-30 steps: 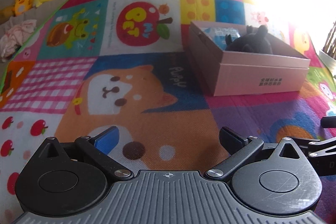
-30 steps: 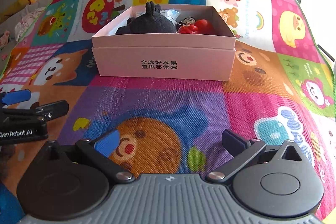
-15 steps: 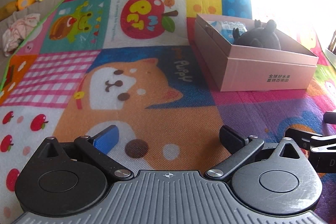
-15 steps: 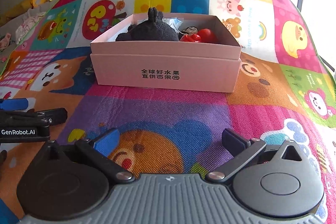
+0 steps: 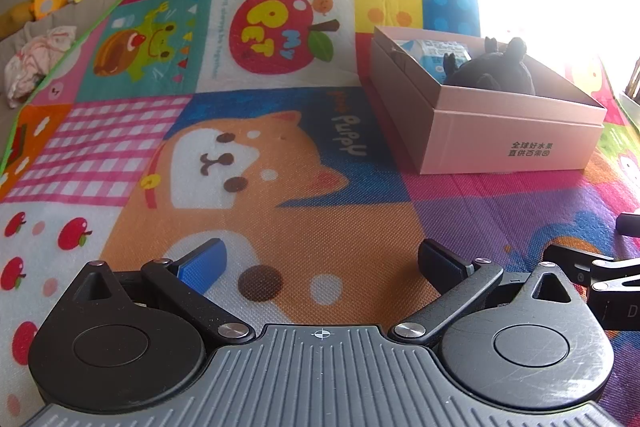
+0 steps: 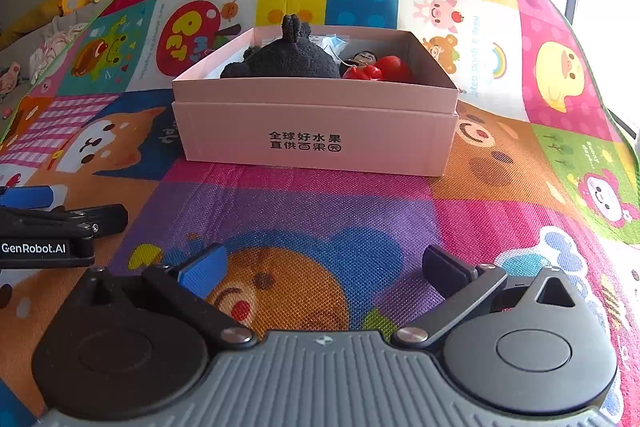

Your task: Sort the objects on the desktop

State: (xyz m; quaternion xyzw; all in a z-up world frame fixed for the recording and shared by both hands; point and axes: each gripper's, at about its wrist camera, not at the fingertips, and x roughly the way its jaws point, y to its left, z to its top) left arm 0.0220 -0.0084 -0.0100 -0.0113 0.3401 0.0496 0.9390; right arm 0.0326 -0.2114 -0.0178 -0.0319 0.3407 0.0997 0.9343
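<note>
Left tongs (image 5: 320, 263) and right tongs (image 6: 324, 267) both spread, empty — low over the cartoon play mat (image 6: 304, 211). Pink box (image 6: 316, 131), centre of right view, holds black plush toy (image 6: 288, 61), red figure (image 6: 378, 69) and a blue-white packet (image 5: 436, 51).

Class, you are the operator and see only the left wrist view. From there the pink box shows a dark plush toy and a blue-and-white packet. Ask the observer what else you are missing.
Operator: Is anything behind the plush toy in the pink box?
Observer: Yes, the right wrist view shows a red toy lying to the right of it.
Operator: Anything else in there?
Observer: A small figure with a dark head lies against the red toy.
Operator: Is the right gripper holding something?
Observer: No, its jaws stand open over the play mat, empty.
</note>
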